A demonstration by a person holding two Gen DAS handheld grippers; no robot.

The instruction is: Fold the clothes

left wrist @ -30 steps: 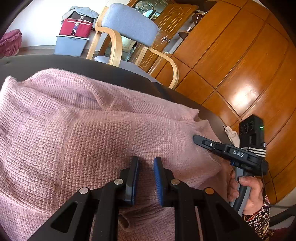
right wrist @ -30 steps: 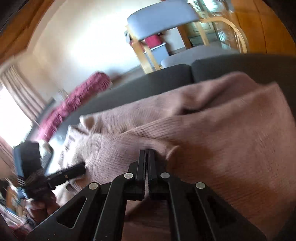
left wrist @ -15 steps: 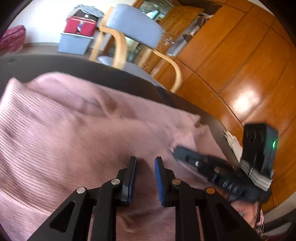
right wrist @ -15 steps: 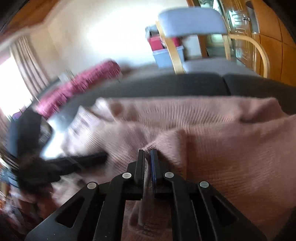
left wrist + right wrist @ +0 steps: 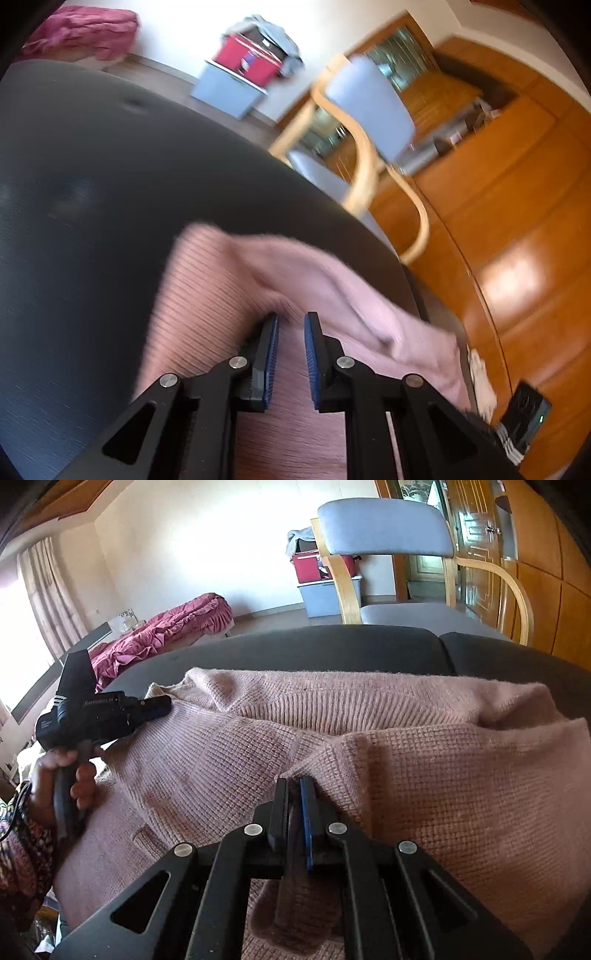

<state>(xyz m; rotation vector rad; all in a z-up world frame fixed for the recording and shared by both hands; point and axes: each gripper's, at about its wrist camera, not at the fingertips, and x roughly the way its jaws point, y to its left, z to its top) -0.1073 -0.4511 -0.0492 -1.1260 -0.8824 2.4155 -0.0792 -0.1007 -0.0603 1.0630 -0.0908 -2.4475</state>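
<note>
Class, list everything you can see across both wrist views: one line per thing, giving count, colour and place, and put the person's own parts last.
knitted sweater: one, pink, spread on the table
table: one, dark grey, under the sweater
chair: one, grey pads on a pale wood frame, behind the table
storage box: one, pale blue, on the floor by the wall
red bag: one, on the storage box
bedding: crimson, far left
curtain: beige, at the window
wall panels: orange wood, right
left gripper: black, jaws closing over sweater fabric
right gripper: black, shut on a sweater fold
left hand: one, patterned sleeve
</note>
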